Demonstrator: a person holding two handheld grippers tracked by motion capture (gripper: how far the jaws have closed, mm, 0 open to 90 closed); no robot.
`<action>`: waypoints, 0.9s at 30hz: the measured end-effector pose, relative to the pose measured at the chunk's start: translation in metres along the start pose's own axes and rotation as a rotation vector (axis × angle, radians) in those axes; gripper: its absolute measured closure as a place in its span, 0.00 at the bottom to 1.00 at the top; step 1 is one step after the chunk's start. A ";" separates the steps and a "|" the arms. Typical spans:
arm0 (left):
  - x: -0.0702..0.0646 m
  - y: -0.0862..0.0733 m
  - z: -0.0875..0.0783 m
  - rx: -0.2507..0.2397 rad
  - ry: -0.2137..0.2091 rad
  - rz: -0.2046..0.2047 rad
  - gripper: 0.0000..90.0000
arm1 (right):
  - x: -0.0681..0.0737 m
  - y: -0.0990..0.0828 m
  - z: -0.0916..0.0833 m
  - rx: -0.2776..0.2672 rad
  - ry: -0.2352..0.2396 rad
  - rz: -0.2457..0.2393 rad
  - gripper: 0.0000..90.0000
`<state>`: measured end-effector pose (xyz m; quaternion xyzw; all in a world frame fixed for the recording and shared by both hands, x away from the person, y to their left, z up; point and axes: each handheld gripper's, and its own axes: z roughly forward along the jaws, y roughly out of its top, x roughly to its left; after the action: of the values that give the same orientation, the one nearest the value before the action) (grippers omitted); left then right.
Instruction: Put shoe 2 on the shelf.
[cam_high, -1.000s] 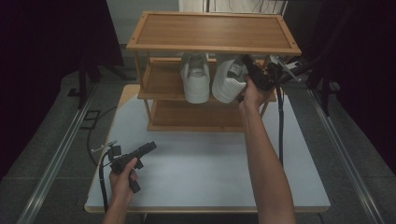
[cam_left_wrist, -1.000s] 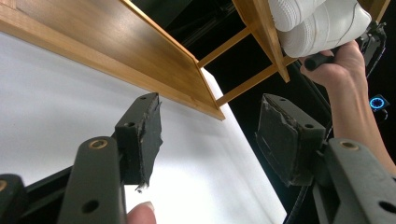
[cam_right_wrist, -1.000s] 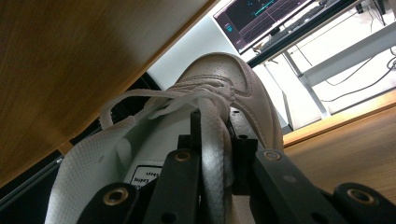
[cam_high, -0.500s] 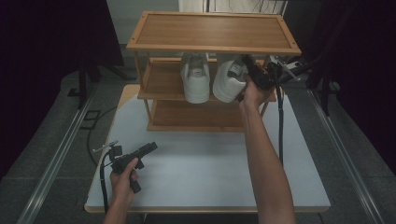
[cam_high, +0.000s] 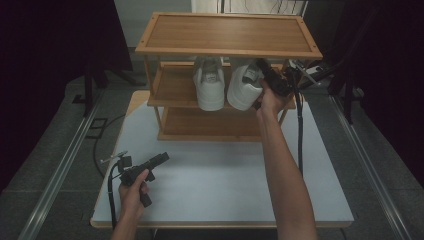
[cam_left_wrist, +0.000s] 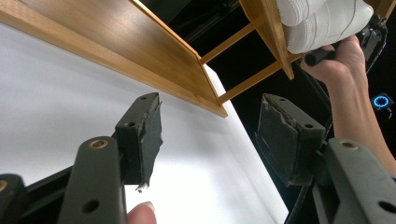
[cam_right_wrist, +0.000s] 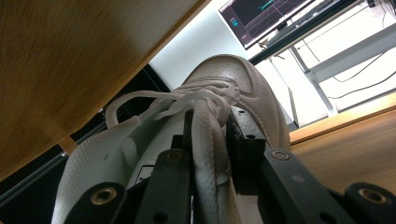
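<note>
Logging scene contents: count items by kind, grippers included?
Shoes: 2, left shoe, right shoe
Racks: 1, rack
Grippers: 2, left gripper, right gripper
Total: 5

Dim overall in the high view, with dark, nearly black surroundings left and right. Brightest on the white table (cam_high: 220, 175) and the top of the wooden rack (cam_high: 227, 32), lit evenly from above; soft shadow under the top shelf, falling over the two white shoes (cam_high: 227, 87). No harsh glare there, slight softness throughout. In the left gripper view, strong bright table surface, almost washed out, against black background; near black pads (cam_left_wrist: 144, 135) a little soft, with wide-angle stretching at the edges. In the right gripper view, close shoe laces (cam_right_wrist: 205, 121) and jaws blurred, underside of the shelf in shade, bright overexposed background around a glowing monitor (cam_right_wrist: 261, 16).
</note>
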<state>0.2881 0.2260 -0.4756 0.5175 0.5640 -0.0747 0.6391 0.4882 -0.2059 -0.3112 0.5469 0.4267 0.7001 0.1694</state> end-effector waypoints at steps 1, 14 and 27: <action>0.000 0.000 0.000 0.000 0.000 0.000 0.44 | 0.000 0.000 0.000 0.000 0.000 0.000 0.85; 0.001 0.000 0.001 0.004 0.000 -0.003 0.44 | 0.000 -0.001 0.004 0.032 0.053 0.005 0.77; 0.001 -0.001 0.001 0.006 0.000 -0.002 0.44 | -0.002 -0.002 0.008 0.064 0.137 0.038 0.73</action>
<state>0.2887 0.2255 -0.4769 0.5190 0.5644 -0.0768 0.6374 0.4962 -0.2030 -0.3140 0.5108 0.4488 0.7251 0.1090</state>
